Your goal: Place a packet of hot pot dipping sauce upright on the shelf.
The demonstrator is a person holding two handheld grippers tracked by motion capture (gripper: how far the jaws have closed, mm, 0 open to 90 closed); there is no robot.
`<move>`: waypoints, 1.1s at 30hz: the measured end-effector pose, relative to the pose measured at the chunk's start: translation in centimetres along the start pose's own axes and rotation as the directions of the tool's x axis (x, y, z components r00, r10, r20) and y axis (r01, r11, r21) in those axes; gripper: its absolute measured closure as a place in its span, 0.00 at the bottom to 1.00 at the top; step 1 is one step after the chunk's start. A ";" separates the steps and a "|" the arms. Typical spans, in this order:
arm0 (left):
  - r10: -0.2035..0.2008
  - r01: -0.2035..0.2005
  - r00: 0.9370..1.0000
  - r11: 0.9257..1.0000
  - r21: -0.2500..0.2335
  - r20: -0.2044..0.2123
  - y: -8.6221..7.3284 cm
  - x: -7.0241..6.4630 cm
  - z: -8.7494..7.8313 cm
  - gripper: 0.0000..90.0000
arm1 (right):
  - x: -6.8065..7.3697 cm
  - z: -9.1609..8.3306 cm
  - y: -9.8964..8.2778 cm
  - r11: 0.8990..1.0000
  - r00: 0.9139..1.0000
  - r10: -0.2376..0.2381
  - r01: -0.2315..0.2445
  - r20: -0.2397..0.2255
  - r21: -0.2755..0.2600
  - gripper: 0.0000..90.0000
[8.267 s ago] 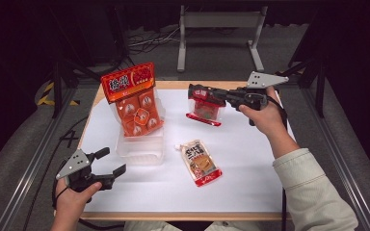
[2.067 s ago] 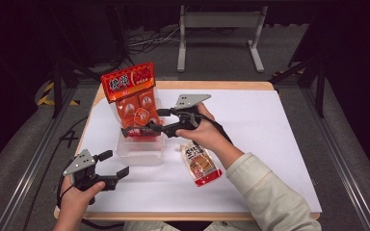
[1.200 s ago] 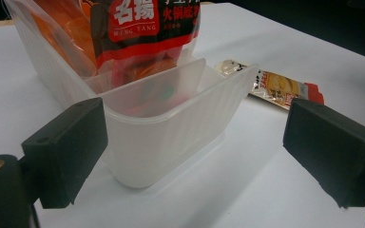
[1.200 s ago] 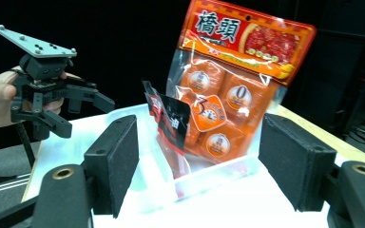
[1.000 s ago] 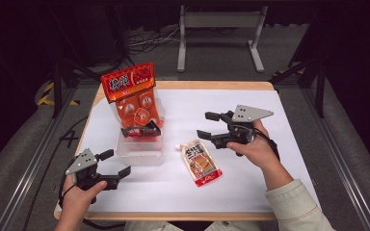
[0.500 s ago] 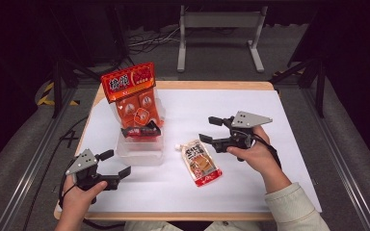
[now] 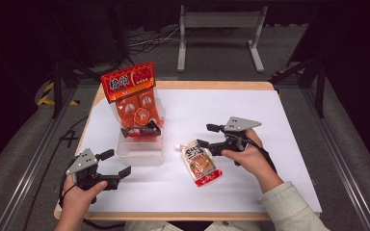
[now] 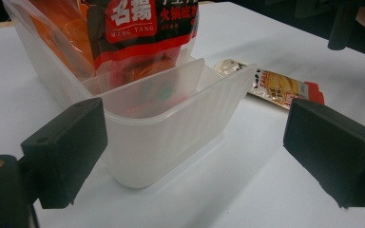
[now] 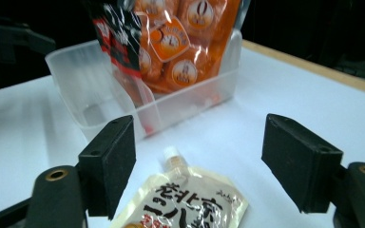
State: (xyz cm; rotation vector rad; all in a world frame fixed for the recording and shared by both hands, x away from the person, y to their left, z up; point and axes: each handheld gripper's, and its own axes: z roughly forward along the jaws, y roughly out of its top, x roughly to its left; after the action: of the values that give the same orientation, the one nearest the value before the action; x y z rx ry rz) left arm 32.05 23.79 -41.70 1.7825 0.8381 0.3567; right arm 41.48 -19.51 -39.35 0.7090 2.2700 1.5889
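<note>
A clear plastic bin (image 7: 139, 153) stands left of centre, holding a tall orange snack bag (image 7: 134, 98) and a small red-and-black packet (image 7: 140, 131). To its right a spouted pouch (image 7: 201, 162) lies flat on the white table. My right gripper (image 7: 206, 135) is open, low beside the pouch's spout end; in the right gripper view the pouch (image 9: 185, 199) lies between the spread jaws (image 9: 199, 161). My left gripper (image 7: 117, 162) rests open near the table's front left, facing the bin's near corner (image 8: 171, 128) with nothing in it.
The white sheet (image 7: 270, 110) covers a wooden table whose front edge is close to the left hand. A metal stand (image 7: 219, 29) and cables lie on the floor behind. In the left gripper view, the pouch (image 8: 275, 88) lies beyond the bin.
My right gripper carried the red-and-black packet from the far right to the bin, let it go there, drew back right, and has come down beside the pouch. The left gripper barely moved.
</note>
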 end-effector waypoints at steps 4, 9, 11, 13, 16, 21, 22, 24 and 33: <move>0.000 0.000 1.000 1.000 0.000 -0.003 -0.1 0.0 0.0 0.09 | -0.4 0.9 -0.7 0.999 1.000 0.019 -0.019 0.000 0.045 0.30; -0.004 0.004 1.000 1.000 0.002 -0.007 -0.1 -0.1 -0.2 0.09 | -0.8 2.1 -1.5 0.995 0.999 0.034 -0.034 0.001 0.098 0.30; 0.000 0.000 1.000 1.000 0.003 -0.008 -0.2 -0.1 -0.2 0.09 | -1.0 2.6 -1.9 0.991 0.999 0.038 -0.038 0.006 0.129 0.30; -0.001 0.001 1.000 1.000 0.002 -0.010 -0.2 -0.1 -0.2 0.09 | -1.1 3.0 -2.3 0.988 0.999 0.045 -0.046 0.008 0.149 0.30; -0.004 0.004 1.000 1.000 0.003 -0.004 -0.2 -0.1 -0.2 0.09 | -1.4 3.5 -2.7 0.981 0.998 0.059 -0.059 0.007 0.183 0.30; 0.001 -0.001 1.000 1.000 0.004 0.002 -0.2 -0.1 0.0 0.09 | -1.5 4.0 -3.3 0.970 0.996 0.091 -0.087 -0.008 0.229 0.28; -0.002 0.002 1.000 1.000 0.005 0.003 -0.2 -0.1 0.0 0.09 | -1.4 4.0 -3.4 0.967 0.996 0.091 -0.086 -0.008 0.238 0.28; -0.005 0.005 1.000 1.000 0.007 0.004 -0.2 -0.1 0.0 0.09 | -1.4 4.2 -3.5 0.963 0.995 0.096 -0.092 -0.007 0.252 0.26; 0.004 -0.004 1.000 1.000 0.005 0.008 0.0 -0.2 0.1 0.09 | -1.1 4.9 -4.0 0.950 0.994 0.112 -0.106 -0.005 0.294 0.23</move>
State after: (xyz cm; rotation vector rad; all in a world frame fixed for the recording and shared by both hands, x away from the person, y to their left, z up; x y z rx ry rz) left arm 31.91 23.57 -41.73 1.7897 0.8307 0.3498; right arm 43.87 -17.26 -44.86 0.9076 2.5540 1.3202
